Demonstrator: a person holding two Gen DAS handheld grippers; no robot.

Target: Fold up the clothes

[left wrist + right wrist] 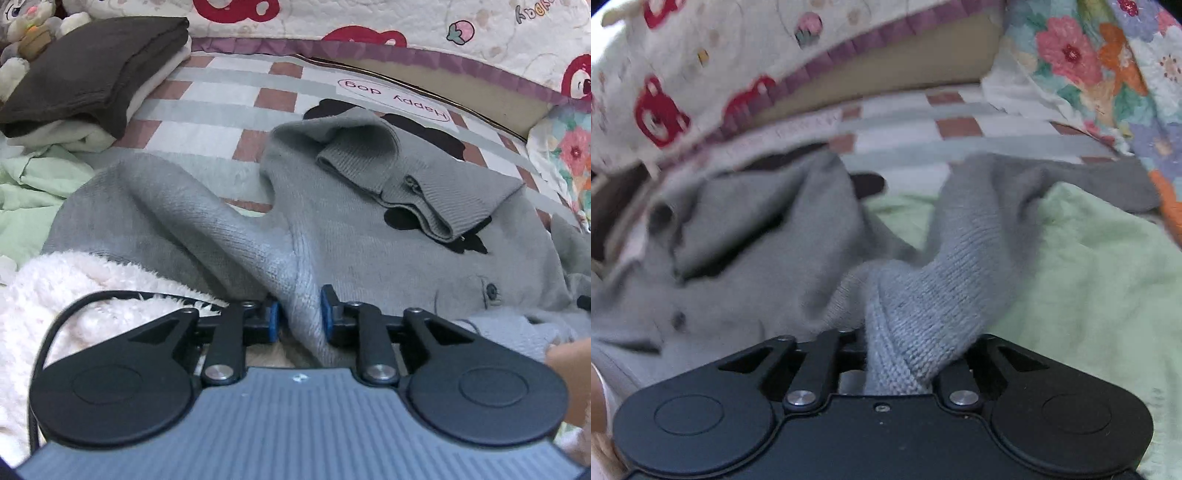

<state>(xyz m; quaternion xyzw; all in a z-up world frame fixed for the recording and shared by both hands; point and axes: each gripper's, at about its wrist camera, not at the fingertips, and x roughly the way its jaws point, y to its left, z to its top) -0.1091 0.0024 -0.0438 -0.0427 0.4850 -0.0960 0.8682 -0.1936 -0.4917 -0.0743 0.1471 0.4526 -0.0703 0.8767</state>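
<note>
A grey knit cardigan with black patches and a button lies crumpled on the checked bedspread. My left gripper is shut on a thick fold of its hem, the knit bunched between the blue pads. One sleeve is flipped over the chest, cuff up. In the right wrist view the same grey cardigan spreads left, and my right gripper is shut on another bunched fold of it; the fabric hides its fingertips.
A folded dark brown garment on a white one is stacked at the back left. Pale green cloth lies under and right of the cardigan. White fleece is at the near left. A bear-print quilt and floral fabric line the bed's edges.
</note>
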